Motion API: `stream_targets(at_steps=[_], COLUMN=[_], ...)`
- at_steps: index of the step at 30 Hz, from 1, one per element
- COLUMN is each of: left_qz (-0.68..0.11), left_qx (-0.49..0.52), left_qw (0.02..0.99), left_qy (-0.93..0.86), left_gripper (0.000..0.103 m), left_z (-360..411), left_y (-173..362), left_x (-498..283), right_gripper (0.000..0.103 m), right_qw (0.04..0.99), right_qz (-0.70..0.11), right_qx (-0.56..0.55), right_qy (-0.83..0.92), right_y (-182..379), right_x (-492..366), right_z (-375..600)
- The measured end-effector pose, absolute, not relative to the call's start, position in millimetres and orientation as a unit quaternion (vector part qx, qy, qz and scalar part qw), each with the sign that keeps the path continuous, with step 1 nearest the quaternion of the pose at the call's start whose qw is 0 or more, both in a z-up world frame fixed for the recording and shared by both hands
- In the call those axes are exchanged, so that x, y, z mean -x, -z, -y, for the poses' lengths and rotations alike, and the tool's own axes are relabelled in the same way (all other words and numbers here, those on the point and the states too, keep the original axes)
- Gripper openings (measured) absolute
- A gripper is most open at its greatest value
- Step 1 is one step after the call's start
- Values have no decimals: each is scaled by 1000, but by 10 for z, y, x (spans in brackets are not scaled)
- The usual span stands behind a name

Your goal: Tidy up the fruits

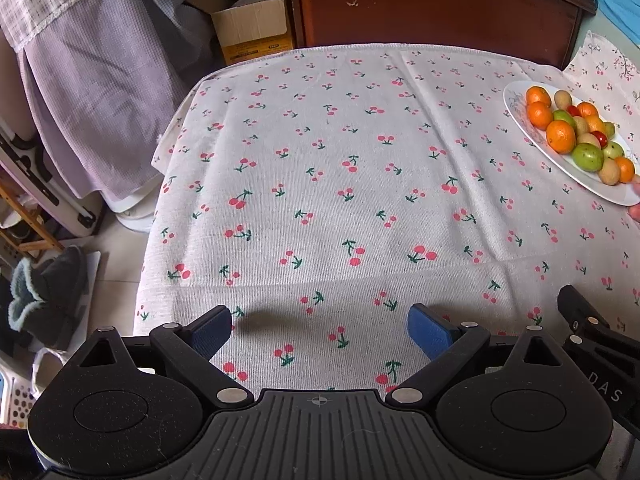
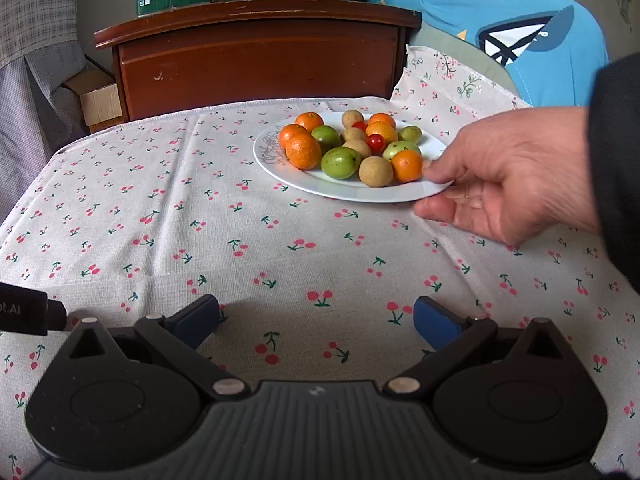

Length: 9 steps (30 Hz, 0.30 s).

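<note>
White plate [image 2: 280, 168] (fruit-laden) touched by hand [image 2: 516, 184].

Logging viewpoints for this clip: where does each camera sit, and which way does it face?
Left wrist: on the left tool, low over the cherry-print tablecloth, facing the wooden furniture; right tool's edge at right.
Right wrist: on the right tool, facing the white plate of fruit; a bare hand grips its rim.
Shared: plate, tablecloth, both tools open.

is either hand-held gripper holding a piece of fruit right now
No. The left hand-held gripper and right hand-held gripper are both open over bare tablecloth, and all fruit sits on the white plate.
</note>
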<state>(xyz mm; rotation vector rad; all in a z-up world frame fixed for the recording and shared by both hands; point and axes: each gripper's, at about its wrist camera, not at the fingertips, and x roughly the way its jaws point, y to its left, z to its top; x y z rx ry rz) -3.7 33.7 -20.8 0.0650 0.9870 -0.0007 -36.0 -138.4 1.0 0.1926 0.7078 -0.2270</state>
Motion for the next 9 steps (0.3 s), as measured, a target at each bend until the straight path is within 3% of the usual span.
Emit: stream_targets(at_steps=[9], left_qz=[-467], left_qx=[-28], left_qw=[884], left_qy=[1], left_gripper=[96], left_z=[-341], left_y=[219], left_x=[36], right_gripper=[102], right_qw=[927], right_qz=[-345], right_qx=[-94], right_qy=[111], right_y=[-12], right_x=[368], right_z=[1386])
